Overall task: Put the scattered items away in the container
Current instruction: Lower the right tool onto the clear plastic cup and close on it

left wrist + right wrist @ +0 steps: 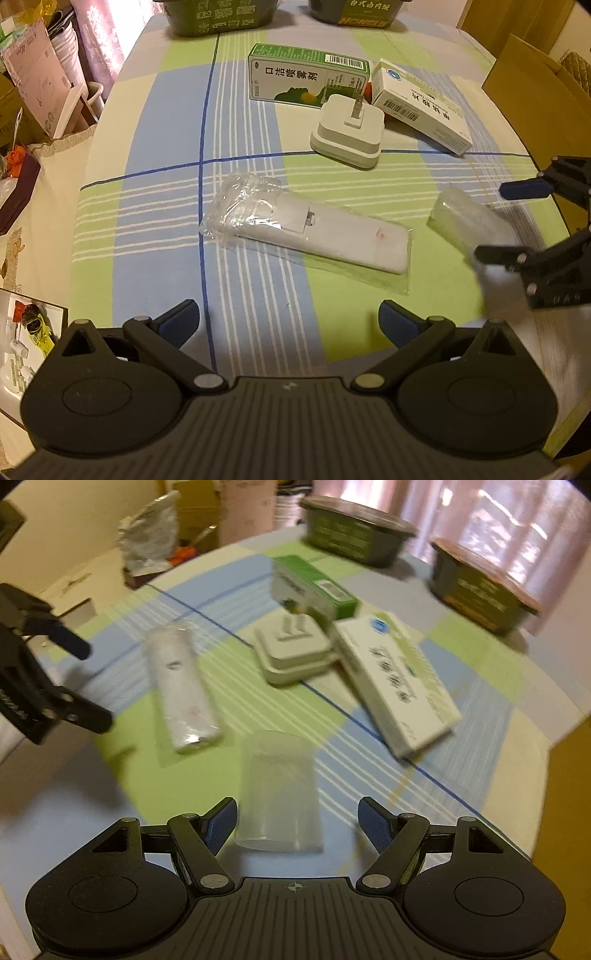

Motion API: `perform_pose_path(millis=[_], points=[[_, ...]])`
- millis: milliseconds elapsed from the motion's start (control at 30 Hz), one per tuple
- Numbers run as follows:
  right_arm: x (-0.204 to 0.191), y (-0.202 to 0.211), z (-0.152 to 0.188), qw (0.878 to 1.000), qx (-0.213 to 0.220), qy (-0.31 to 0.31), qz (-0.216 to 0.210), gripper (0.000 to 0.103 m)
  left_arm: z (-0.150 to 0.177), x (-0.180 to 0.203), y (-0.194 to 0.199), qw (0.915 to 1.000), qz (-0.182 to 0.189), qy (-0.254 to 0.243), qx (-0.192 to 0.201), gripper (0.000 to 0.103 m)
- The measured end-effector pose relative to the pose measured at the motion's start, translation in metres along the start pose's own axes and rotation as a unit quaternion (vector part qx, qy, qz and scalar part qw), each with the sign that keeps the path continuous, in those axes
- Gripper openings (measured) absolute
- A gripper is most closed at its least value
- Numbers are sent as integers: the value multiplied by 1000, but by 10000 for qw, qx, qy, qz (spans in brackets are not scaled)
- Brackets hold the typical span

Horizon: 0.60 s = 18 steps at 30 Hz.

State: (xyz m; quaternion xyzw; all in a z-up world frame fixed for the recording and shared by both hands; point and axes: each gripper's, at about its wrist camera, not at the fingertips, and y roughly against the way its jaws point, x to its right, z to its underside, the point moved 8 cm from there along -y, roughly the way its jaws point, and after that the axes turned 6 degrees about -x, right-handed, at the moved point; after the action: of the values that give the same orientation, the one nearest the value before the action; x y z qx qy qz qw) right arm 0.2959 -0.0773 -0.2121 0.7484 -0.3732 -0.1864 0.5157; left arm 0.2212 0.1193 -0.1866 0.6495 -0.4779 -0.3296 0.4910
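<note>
A white remote in a clear plastic bag (317, 232) (179, 686) lies in the middle of the checked tablecloth, just ahead of my open left gripper (290, 323). A clear plastic case (279, 790) (465, 219) lies between the fingers of my open right gripper (297, 825); the pads do not touch it. Behind them lie a white plug adapter (349, 131) (295, 646), a green box (306, 75) (314, 589) and a white box (421, 107) (399, 683). The right gripper (517, 221) shows at the right edge of the left wrist view, and the left gripper (92, 683) at the left edge of the right wrist view.
Two dark bowl-shaped containers (221, 14) (356, 13) (356, 530) (484, 583) stand at the table's far edge. Cluttered boxes and cups (40, 81) crowd the left side. A yellow-brown chair or box (535, 77) is on the right.
</note>
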Motion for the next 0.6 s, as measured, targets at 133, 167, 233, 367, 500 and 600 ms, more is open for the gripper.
perform_pose_path(millis=[133, 167, 233, 367, 500, 600], points=[[29, 1, 10, 9982, -132, -356, 467, 78, -1, 1, -1, 10000, 23, 18, 6, 101], [36, 2, 13, 9972, -142, -496, 536, 78, -1, 1, -1, 10000, 26, 12, 9, 101], [44, 7, 16, 9953, -118, -766, 575, 78, -2, 3, -1, 10000, 27, 8, 22, 101], [32, 19, 15, 9940, 164, -1066, 166, 83, -6, 4, -1, 10000, 42, 14, 60, 101], [16, 23, 5, 9887, 478, -1423, -22, 99, -12, 3, 0, 9999, -40, -97, 83, 101], [9, 20, -4, 9822, 567, -1791, -45, 99, -16, -1, 0, 9997, -131, -197, 106, 101]])
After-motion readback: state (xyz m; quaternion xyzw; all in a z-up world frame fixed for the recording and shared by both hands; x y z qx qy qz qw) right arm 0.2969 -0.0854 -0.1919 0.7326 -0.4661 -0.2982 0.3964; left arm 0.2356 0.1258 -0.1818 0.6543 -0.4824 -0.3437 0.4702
